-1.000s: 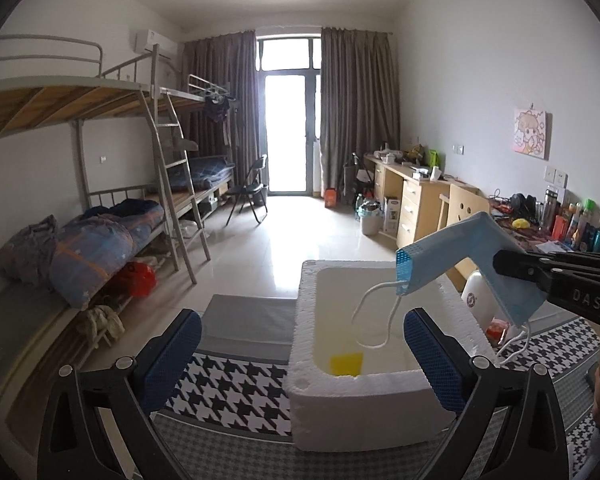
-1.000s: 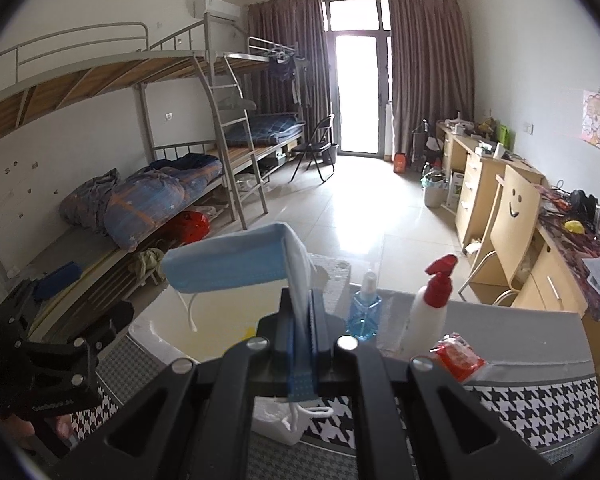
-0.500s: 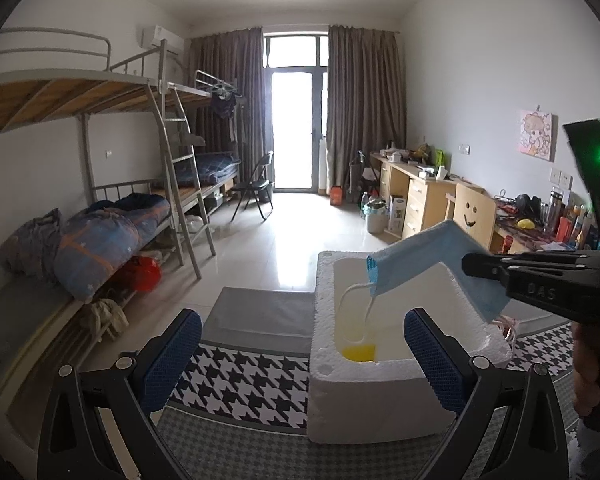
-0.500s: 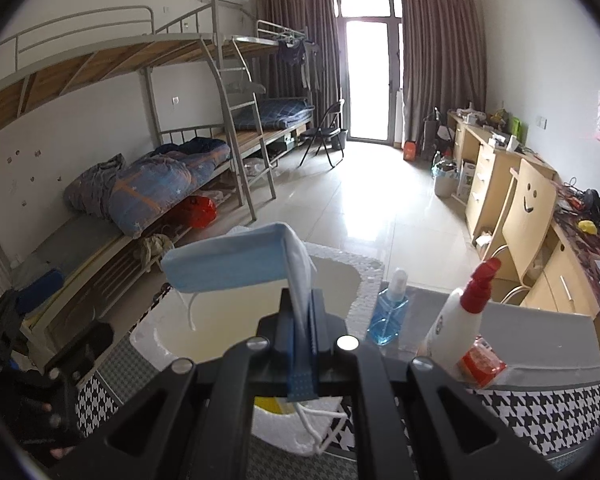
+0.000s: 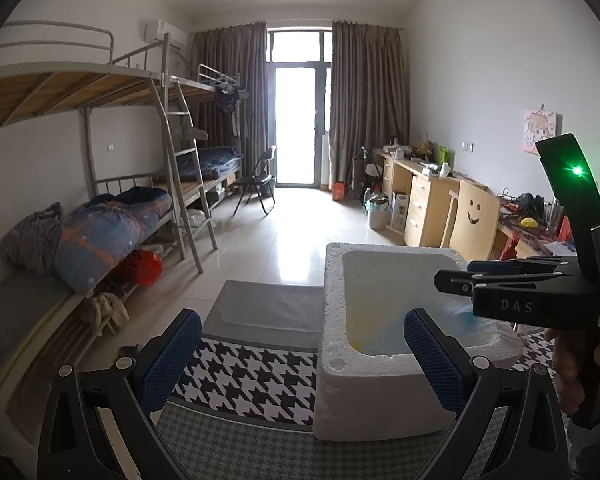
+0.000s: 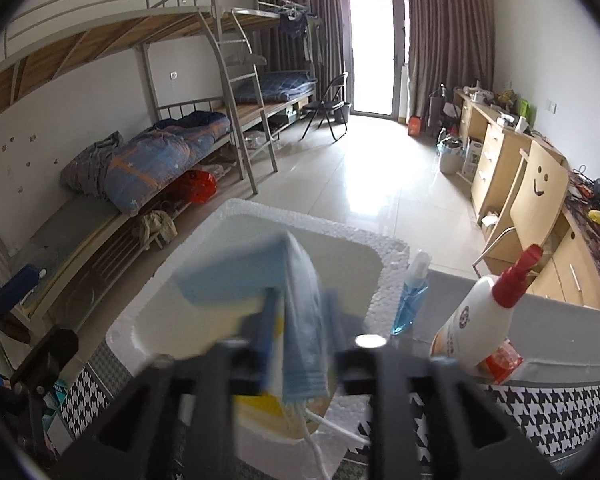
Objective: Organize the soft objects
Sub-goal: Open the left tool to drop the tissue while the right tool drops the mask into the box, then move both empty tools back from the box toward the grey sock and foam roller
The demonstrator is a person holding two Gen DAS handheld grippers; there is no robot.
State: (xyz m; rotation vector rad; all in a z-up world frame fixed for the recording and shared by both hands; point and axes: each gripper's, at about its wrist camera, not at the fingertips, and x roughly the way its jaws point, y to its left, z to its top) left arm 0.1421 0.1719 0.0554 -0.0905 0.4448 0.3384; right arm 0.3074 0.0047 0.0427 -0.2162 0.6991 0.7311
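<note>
- left gripper (image 5: pixel 302 350): blue textured pads spread wide, nothing between them, placed as it was a second ago
- foam box (image 5: pixel 334 360): white, grainy, rounded inside; a yellow piece (image 5: pixel 356 345) lies on its floor
- face mask (image 6: pixel 300 312): soft pleated blue, clamped a second ago, now blurred, loose above the box
- right gripper (image 6: pixel 300 308): jaws opening, mask between them, sunk lower over the box
</note>
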